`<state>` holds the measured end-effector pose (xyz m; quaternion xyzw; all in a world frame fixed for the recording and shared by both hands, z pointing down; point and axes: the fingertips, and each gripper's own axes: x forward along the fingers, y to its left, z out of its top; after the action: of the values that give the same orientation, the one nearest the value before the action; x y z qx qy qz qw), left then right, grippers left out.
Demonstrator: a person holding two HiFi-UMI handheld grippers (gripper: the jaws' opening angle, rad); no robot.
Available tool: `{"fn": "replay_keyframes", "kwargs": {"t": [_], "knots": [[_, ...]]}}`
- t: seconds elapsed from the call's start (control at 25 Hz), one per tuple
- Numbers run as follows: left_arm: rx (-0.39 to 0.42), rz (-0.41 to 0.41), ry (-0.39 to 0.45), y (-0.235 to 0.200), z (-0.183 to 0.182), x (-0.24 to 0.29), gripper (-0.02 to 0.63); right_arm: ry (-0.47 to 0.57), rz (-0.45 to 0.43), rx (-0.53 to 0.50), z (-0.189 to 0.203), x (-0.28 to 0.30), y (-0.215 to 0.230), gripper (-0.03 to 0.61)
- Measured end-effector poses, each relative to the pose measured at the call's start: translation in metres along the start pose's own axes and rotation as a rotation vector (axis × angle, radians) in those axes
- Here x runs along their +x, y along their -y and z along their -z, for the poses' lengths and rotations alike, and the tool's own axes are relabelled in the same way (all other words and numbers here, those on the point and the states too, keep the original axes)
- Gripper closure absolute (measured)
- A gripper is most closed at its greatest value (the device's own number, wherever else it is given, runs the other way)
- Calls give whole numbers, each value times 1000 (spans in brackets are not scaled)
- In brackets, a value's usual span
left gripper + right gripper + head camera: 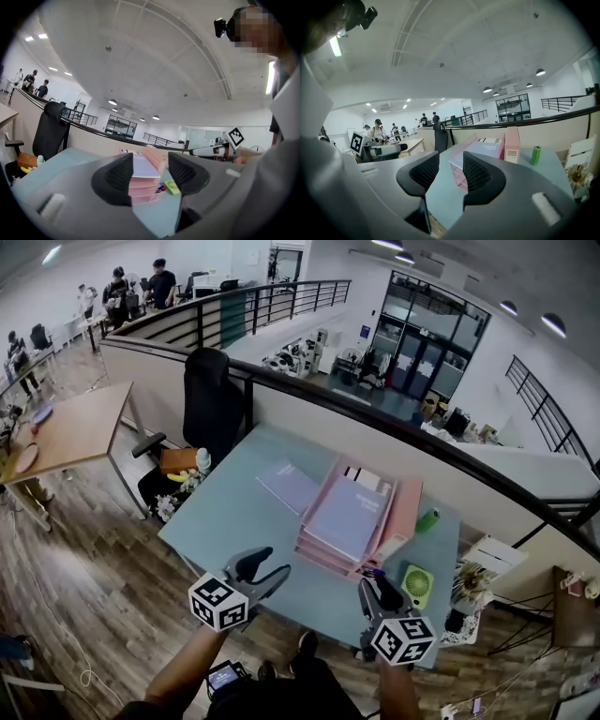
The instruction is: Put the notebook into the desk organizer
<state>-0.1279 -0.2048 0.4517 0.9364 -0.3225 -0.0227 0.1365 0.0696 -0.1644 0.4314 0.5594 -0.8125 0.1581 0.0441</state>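
A lavender notebook (289,486) lies flat on the pale blue desk (225,512), left of the pink desk organizer (405,512). Another lavender notebook (345,517) rests on top of the organizer's trays (143,190). My left gripper (267,570) hangs over the desk's near edge, open and holding nothing. My right gripper (375,579) is beside it at the near right, open with nothing between its fingers. In the left gripper view the gripper (150,176) looks along the desk at the organizer. The right gripper (451,173) faces the organizer (457,174) and the top notebook (485,149).
A green desk fan (417,585) lies by the right gripper and a green can (427,520) stands right of the organizer. A black chair (211,404) stands at the desk's far left corner. A railing runs behind the desk. People stand far off at the back.
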Motion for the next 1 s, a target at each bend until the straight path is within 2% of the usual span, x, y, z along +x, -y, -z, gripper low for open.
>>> {"fn": "replay_keyframes", "kwargs": {"t": [0.36,0.64,0.84,1.0], "knots": [[-46,-62,-105,-34,37,45,359,-42,40,103,27,36,40,439],[-109,-103,-153,-59,61,85,359,-107,57,184,59,65,70,439],[-173,-138,-176,-72,86,106,357,-187,39,245,82,78,88,439],[-191,-147,-188,-83,91,117,357,-204,13,314,91,92,91,437]]}}
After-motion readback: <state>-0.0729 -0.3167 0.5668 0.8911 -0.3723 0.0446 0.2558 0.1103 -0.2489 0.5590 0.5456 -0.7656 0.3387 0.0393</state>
